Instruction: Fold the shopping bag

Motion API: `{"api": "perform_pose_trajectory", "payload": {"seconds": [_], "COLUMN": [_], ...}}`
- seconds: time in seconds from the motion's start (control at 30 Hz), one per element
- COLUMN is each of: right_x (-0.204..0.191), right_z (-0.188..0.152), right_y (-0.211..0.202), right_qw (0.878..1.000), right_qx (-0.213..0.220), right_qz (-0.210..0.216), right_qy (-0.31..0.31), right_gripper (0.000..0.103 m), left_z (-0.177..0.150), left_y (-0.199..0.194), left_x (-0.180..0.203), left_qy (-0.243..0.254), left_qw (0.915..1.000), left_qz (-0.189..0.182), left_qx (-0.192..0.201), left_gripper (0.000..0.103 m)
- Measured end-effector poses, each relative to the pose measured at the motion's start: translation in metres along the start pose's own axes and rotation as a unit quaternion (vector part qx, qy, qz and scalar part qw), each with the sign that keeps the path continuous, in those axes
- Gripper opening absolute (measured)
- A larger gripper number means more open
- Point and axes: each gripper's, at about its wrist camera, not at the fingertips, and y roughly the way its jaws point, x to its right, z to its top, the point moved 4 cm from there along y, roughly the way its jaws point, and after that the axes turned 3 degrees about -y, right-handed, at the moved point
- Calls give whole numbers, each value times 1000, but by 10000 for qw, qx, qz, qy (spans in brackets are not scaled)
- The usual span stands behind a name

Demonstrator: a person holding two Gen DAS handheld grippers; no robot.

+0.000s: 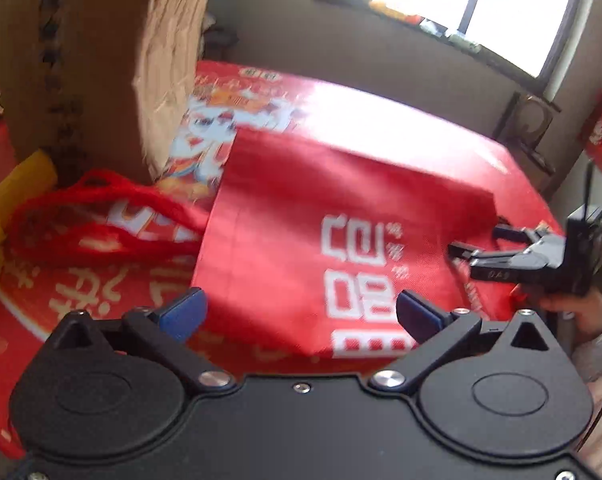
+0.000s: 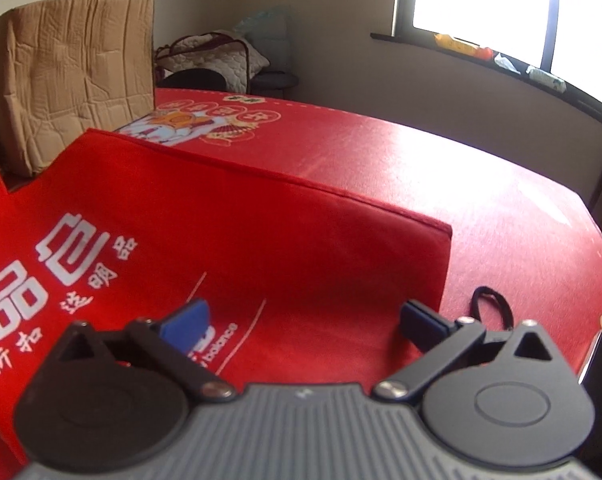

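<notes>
both grippers, left (image 1: 299, 312) and right (image 2: 305, 320), hover spread over the flat red shopping bag (image 1: 301, 216), poised to pinch its edges; handles (image 1: 101, 216) trail beside it.

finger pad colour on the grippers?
Blue pads on black fingers, both grippers; clearest in the right wrist view, above the red fabric shopping bag.

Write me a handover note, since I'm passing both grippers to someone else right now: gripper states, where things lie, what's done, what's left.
Left hand-held gripper: open, empty, above the near edge of the shopping bag.
Right hand-held gripper: open, empty, over the bag's printed end.
The bag lies flat on the red tablecloth, its handles trailing toward the cardboard box. A black strap loop lies on the cloth beside the bag.
Done: bag laid out flat.
Left: no fold visible yet, so likely all the folding.
</notes>
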Motion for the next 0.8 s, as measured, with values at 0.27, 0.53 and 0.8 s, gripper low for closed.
{"api": "perform_pose_trajectory", "payload": {"seconds": [0.27,0.53,0.8], "right_x": [-2,0,5], "right_z": [1,1,6], "right_y": [-1,1,-17], "right_qw": [10000,10000,9988], "right_qx": [24,6,485], "right_qz": [-54,29,-19], "right_qy": [-60,28,-30], "right_gripper": [102,102,102], "left_z": [42,10,-6], "left_y": [131,192,202], "left_x": [35,31,21], "left_qy": [433,1038,1103], "left_qw": [9987,9912,9929], "left_qz": [77,487,314], "left_qx": [-244,-661,-304], "left_gripper": [102,103,103]}}
